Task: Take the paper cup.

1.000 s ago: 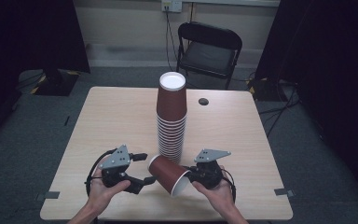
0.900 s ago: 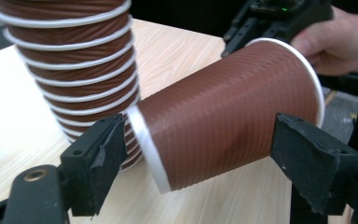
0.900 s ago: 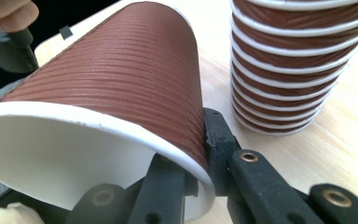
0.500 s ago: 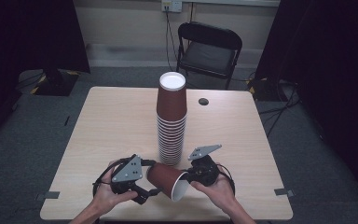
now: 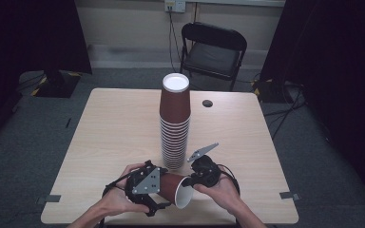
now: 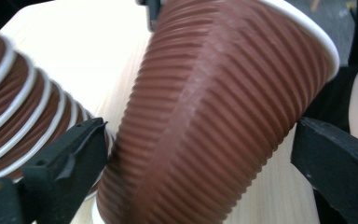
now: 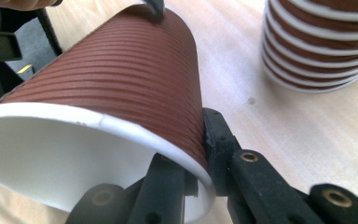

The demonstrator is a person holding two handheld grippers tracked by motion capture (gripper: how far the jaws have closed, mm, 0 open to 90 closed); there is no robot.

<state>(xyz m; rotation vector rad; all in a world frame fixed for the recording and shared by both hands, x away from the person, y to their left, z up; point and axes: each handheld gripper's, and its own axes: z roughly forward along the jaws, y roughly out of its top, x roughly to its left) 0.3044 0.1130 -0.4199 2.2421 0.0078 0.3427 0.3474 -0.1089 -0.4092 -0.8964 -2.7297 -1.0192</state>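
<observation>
A ribbed brown paper cup [image 5: 173, 187] [image 6: 214, 116] [image 7: 121, 79] lies on its side just above the table's front edge, its white mouth toward the person. My right gripper [image 5: 192, 183] [image 7: 200, 154] is shut on the cup's rim, one jaw inside and one outside. My left gripper [image 5: 160, 192] [image 6: 200, 154] stands open; its jaws have just been opening and now straddle the cup's body near the base, not pressing on it. Behind them rises a tall stack of the same cups [image 5: 175, 123] [image 6: 18, 107] [image 7: 326, 42], upside down at mid-table.
The wooden table [image 5: 109, 128] has bare surface left and right of the stack. A small dark round hole [image 5: 207, 103] sits at the back right. A black folding chair [image 5: 214, 52] stands behind the table.
My left gripper has moved right to the cup and opened its jaws around the cup's base end. The right gripper has stayed shut on the rim, almost still.
</observation>
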